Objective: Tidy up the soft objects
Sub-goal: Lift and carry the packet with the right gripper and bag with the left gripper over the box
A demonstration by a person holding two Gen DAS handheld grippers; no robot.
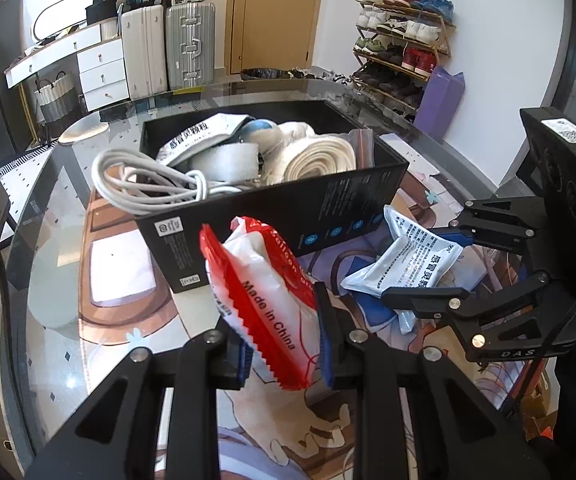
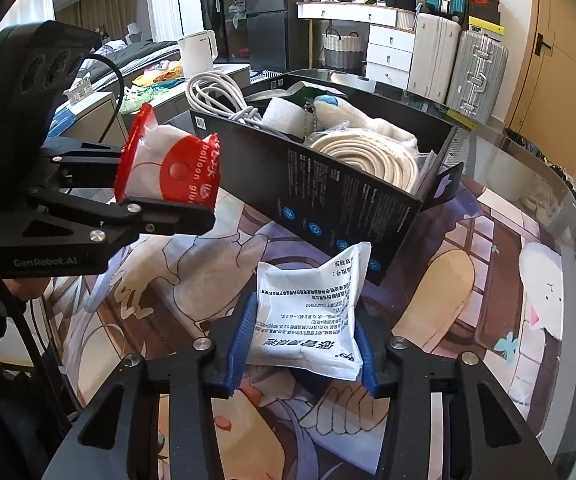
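Soft objects already fill most of the black box [image 1: 328, 196] in the middle of the glass table [image 1: 48, 264]: a white cable coil [image 1: 144, 180] draped over 1 corner, a rolled cream strap [image 1: 320, 156], a plush toy and a sachet among them. I judge the box to be the collecting place, which is why both tools work just beside its near wall.

Left tool [image 1: 284, 344] is clenched on the red-and-white packet [image 1: 264, 280], holding it by its crimped lower edge, clear of the table and close to the box wall, likely so it can go over the rim. Right tool [image 2: 300, 344] has its blue pads against both sides of the white sachet [image 2: 312, 312]; the sachet bulges between them, so I read it as gripped, low near the table.

Only the left wrist view shows the red packet's crimped edge pinched between the pads. Only the right wrist view shows the packet's round printed face and the far end of the box, where some room remains beside the strap.
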